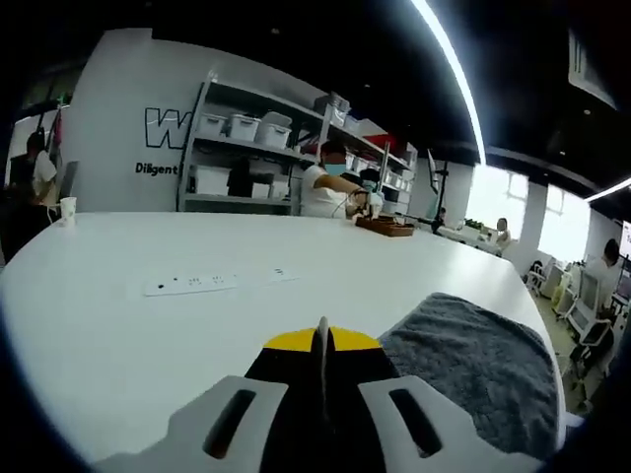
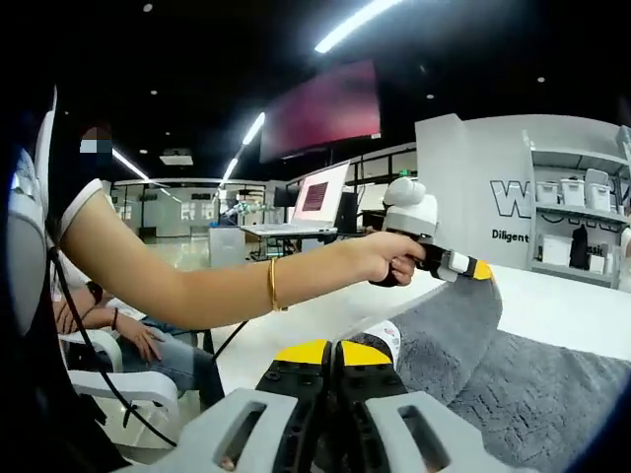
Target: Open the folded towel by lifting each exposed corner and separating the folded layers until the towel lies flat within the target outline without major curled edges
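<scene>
You had little to read here. On the white wall [image 1: 128, 108] behind the shelving, in the left gripper view, a large outlined "W" [image 1: 163, 128] stood where the shelf frame cut the word off, and below it a smaller dark line read "Dilgent" [image 1: 156, 168], or close to that, before the shelf hid the rest. In the right gripper view the same wall [image 2: 473, 187] carried the big "W" [image 2: 511, 200] again, with "Diligent" [image 2: 511, 236] under it in small letters. The laptop screen [image 2: 315, 196] showed marks too blurred to make out.
</scene>
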{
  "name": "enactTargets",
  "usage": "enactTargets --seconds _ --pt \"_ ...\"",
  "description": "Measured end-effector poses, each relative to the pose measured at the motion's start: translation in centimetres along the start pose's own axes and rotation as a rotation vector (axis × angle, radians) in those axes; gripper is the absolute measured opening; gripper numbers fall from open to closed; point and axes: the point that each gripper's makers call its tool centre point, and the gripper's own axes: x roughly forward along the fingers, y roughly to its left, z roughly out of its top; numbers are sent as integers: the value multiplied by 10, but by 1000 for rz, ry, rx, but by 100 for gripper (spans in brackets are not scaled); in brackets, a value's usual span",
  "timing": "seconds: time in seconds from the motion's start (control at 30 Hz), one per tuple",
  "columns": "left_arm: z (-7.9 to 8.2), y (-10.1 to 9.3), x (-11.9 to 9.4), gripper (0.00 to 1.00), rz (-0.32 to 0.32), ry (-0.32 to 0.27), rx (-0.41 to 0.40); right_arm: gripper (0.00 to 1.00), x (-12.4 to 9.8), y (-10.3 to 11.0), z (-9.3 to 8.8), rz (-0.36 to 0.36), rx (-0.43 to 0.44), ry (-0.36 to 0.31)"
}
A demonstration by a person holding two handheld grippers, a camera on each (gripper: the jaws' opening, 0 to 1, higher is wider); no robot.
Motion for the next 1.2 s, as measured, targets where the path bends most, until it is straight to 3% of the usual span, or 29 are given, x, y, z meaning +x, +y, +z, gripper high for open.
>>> enactTargets --seconds 0.3,0.47,0.7,1.2 --pt "4 32 -35 2 87 1 107 0 23 18 9 66 -4 -29" --pt "7 54 -57 2 125 -4 116 0 41 33 12 117 16 -54" --pt "12 70 -74 2 150 -3 158 0 60 44 15 163 64 -74" --pt "16 108 -110 2 210 21 180 0 57 60 22 231 131 -118"
